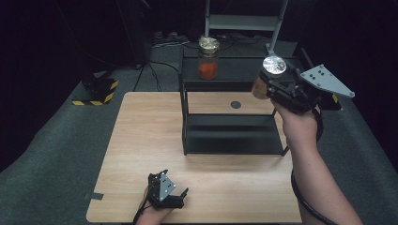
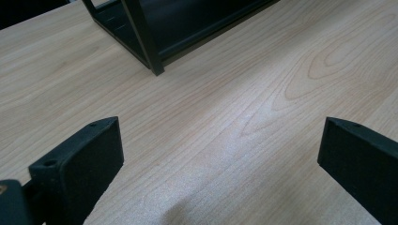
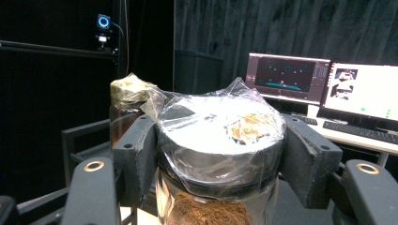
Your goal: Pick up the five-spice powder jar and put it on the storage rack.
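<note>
My right gripper [image 1: 268, 83] is shut on a glass jar [image 1: 272, 70] with brown contents and a film-wrapped lid, held in the air at the right end of the black shelf rack [image 1: 230, 119]. In the right gripper view, this jar [image 3: 220, 122] sits between the two black jaws, which press on it just below the lid. A second jar [image 1: 208, 58] with orange-red contents stands on the rack's top shelf; this second jar [image 3: 127, 98] stands behind and left of the held one. My left gripper [image 1: 182, 197] rests low at the table's front edge, jaws wide open around bare wood [image 2: 220, 154].
The wooden table [image 1: 141, 154] carries the two-level rack at its back middle; a rack leg [image 2: 152, 56] stands ahead of the left gripper. A yellow-black striped block [image 1: 98, 91] lies on the floor at left. Monitors [image 3: 328, 84] and a keyboard stand beyond the table.
</note>
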### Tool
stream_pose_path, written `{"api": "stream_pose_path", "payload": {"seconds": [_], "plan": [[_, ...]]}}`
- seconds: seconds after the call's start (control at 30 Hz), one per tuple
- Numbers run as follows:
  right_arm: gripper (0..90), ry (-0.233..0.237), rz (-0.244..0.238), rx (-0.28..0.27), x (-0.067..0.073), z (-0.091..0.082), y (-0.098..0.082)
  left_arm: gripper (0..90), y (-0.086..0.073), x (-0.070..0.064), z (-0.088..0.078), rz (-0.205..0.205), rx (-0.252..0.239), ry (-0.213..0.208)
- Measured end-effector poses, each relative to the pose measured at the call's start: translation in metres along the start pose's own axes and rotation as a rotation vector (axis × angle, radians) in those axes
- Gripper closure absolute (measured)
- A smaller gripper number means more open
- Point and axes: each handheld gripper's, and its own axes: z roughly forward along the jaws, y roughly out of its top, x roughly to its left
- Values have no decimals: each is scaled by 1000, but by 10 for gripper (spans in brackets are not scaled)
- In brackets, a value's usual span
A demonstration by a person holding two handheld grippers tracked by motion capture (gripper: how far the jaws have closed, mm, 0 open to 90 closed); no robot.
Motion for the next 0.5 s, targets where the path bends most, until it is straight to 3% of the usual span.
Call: {"api": "stream_pose_path", "payload": {"seconds": [0.5], "plan": [[342,-9,-6,-8,-1,34,5,8,-2,1,-1,-6,-9,-2]]}}
